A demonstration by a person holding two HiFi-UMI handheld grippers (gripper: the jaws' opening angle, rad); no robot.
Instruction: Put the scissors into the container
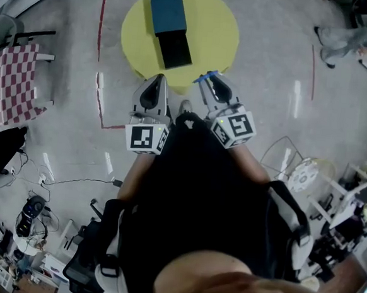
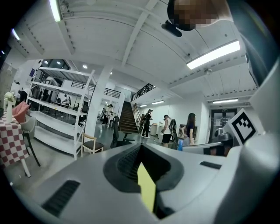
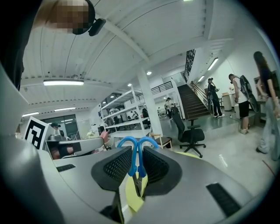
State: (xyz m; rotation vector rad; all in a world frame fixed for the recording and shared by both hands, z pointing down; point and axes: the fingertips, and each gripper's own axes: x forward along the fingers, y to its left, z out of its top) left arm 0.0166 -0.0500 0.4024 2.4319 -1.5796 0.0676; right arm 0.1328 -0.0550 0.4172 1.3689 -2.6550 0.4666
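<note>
In the head view, a round yellow table (image 1: 212, 25) carries the container, a blue box (image 1: 168, 11) with a black open part (image 1: 175, 49) sticking out toward me. My right gripper (image 1: 208, 79) hovers at the table's near edge, shut on the scissors (image 1: 203, 77). In the right gripper view the scissors' blue handles (image 3: 138, 146) stick out past the jaws, with the blades (image 3: 139, 183) pinched between them. My left gripper (image 1: 159, 79) hangs beside it to the left, also at the table's near edge. The left gripper (image 2: 141, 148) is shut with nothing in it.
A chair with a red-checked cloth (image 1: 10, 82) stands at the left, and red tape lines (image 1: 99, 98) mark the floor. A wire fan (image 1: 304, 174) and cluttered shelves are at the right, cables and gear at the lower left. People stand far off (image 2: 166, 130).
</note>
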